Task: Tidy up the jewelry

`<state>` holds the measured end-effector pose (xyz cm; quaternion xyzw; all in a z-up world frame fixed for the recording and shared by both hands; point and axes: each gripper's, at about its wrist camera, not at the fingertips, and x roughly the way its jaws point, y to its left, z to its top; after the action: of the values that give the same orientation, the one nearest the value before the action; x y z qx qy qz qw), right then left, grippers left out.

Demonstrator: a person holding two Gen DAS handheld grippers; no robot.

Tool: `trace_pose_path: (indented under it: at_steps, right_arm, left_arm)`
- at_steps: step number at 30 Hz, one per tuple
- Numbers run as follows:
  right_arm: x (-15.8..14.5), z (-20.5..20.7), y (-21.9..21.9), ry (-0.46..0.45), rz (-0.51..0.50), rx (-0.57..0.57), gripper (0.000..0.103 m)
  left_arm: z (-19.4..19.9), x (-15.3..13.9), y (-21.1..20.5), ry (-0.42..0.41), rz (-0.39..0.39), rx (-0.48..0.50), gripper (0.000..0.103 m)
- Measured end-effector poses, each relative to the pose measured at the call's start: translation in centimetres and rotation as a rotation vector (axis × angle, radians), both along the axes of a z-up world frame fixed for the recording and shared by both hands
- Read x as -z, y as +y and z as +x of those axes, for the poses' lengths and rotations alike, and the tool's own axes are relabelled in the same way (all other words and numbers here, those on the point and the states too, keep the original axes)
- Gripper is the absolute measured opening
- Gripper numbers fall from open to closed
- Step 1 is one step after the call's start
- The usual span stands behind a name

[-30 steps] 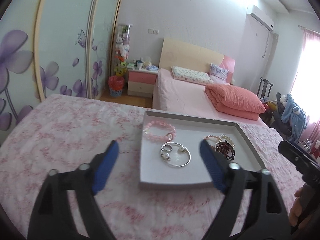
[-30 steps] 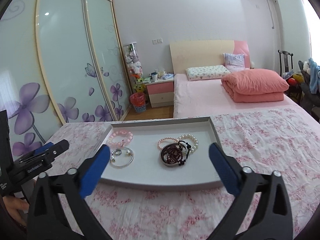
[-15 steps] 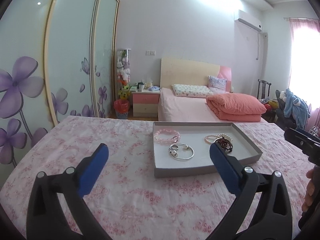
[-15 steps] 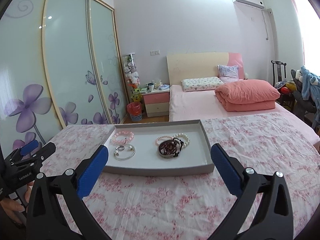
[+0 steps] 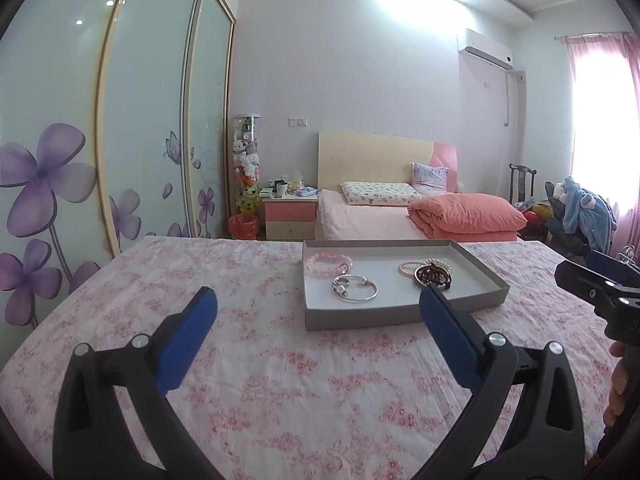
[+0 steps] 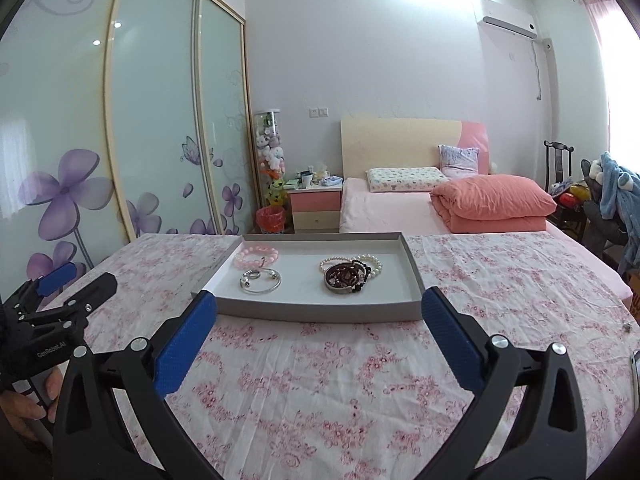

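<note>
A shallow grey tray [image 5: 484,276] [image 6: 412,276] rests on a table with a pink floral cloth. Inside lie a pink bead bracelet [image 5: 329,263] [image 6: 256,257], a silver bangle [image 5: 354,287] [image 6: 260,280], a pearl strand [image 6: 370,265] and a dark bead bracelet [image 5: 433,275] [image 6: 344,278]. My left gripper [image 5: 318,318] is open, short of the tray's near left corner, nothing between its blue pads. My right gripper [image 6: 318,318] is open too, just before the tray's near wall, holding nothing. Each gripper shows at the edge of the other's view, with a hand under it.
The floral cloth [image 6: 320,380] covers the table between the grippers and the tray. Behind it stand a bed with a folded pink quilt [image 5: 468,216], a pink nightstand [image 5: 289,216], a red bin [image 5: 243,227] and sliding wardrobe doors [image 5: 80,152] on the left.
Both grippers have drawn back from the tray, which now sits farther off and smaller. The left jaws have spread a little wider. The jewelry has not moved.
</note>
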<state>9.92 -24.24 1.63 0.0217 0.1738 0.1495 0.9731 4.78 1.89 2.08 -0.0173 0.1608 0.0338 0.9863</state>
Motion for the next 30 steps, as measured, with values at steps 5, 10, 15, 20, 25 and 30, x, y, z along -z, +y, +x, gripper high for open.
trace_pose_path:
  at_steps: [5,10,15,20,25,30]
  right_arm:
    - [0.5,-0.5,-0.3,0.002,0.020,-0.008,0.101]
    - [1.0,-0.6,-0.8,0.020,0.044,-0.005,0.101]
    - [1.0,-0.6,-0.8,0.017,0.043,-0.005,0.101]
    - [1.1,-0.6,-0.9,0.013,0.041,-0.001,0.101]
    - [1.2,-0.6,-1.0,0.016,0.041,-0.001,0.101]
    - [1.2,-0.5,-1.0,0.019,0.040,-0.006,0.101]
  left_arm:
    - [-0.9,0.5,-0.2,-0.013,-0.014,0.020,0.099]
    - [-1.4,0.6,-0.3,-0.036,-0.016,0.024,0.099]
    - [-1.4,0.7,-0.5,-0.041,-0.002,0.027,0.099]
    - [-1.3,0.8,-0.7,-0.039,0.004,0.032,0.099]
    - [-1.2,0.9,-0.8,-0.034,0.003,0.032,0.099]
    - [-1.2,1.0,-0.8,-0.033,0.004,0.032,0.099]
